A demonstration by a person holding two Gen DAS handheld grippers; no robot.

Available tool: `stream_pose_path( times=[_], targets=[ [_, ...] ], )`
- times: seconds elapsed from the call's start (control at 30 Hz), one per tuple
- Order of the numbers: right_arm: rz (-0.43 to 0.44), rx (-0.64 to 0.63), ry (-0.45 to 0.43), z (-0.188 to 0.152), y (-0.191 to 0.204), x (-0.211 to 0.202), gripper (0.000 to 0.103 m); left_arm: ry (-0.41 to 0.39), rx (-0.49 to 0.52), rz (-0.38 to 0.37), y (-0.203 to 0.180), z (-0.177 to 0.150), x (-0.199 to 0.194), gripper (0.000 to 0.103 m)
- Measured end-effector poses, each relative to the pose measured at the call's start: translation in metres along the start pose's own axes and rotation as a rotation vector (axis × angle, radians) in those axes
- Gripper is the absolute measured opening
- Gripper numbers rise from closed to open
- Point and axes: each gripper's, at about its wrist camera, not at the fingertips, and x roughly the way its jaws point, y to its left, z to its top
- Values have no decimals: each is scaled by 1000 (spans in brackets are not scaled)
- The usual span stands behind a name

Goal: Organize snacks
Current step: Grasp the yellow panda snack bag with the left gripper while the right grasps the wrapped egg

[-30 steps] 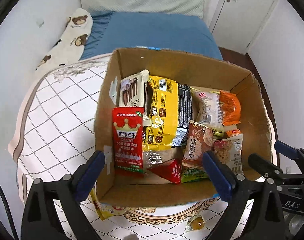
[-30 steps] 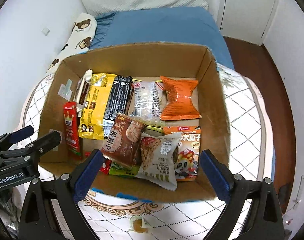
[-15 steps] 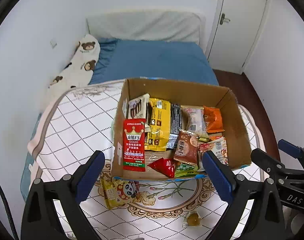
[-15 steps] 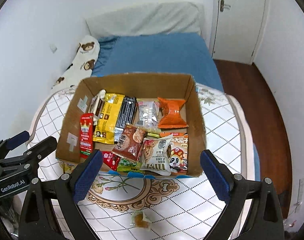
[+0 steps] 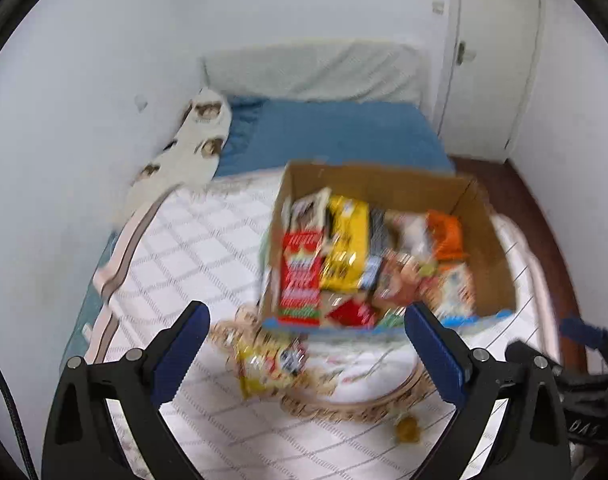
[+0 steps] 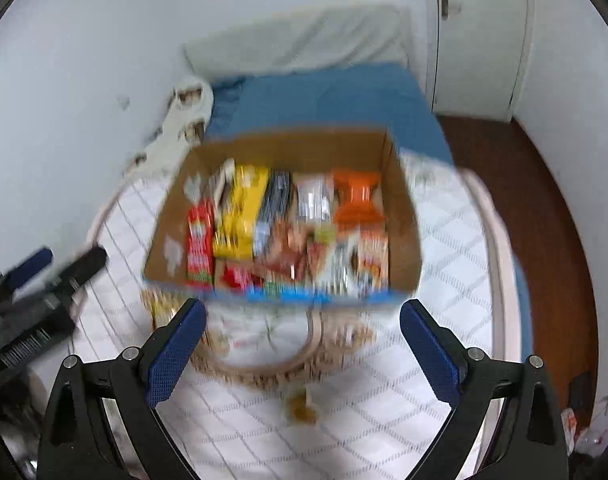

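Snacks (image 5: 345, 250) in cardboard box (image 6: 403, 216), left claw (image 5: 304, 346) and right claw (image 6: 302, 342) raised above, both wide, empty

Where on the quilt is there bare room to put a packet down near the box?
Bare quilt lies left of the cardboard box, toward the wall, and right of it in the right wrist view. In front it is crowded: a yellow packet by the box's near left corner and a small wrapped candy nearer the grippers. The box is full.

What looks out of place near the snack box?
Two strays lie on the quilt outside the cardboard box: a yellow snack packet by its near-left corner and a small amber candy nearer the camera. Frames are blurred.
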Motion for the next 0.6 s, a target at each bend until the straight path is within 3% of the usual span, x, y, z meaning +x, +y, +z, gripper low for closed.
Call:
stream_pose_path(
  times=[0.1,0.17,0.23,0.3,0.4,0.53,0.6],
  targets=[
    [39,25,153,-30,-8,42,88,73,-19,63,12,-21,22,100],
    [93,70,279,-53,-16,78,86,107,-36,92,21,-35,34,100],
    [114,111,369,-78,-22,111,73,169,-44,122,30,-50,51,100],
    [128,145,438,-98,-26,138,73,224,-42,141,41,-65,67,100],
    [123,198,519,-126,-30,175,73,306,-43,165,53,-82,89,100],
    [124,223,544,-144,-25,201,72,391,-71,164,69,-93,116,100],
    [121,222,547,-149,-19,209,63,402,-63,162,69,-95,121,100]
  ],
)
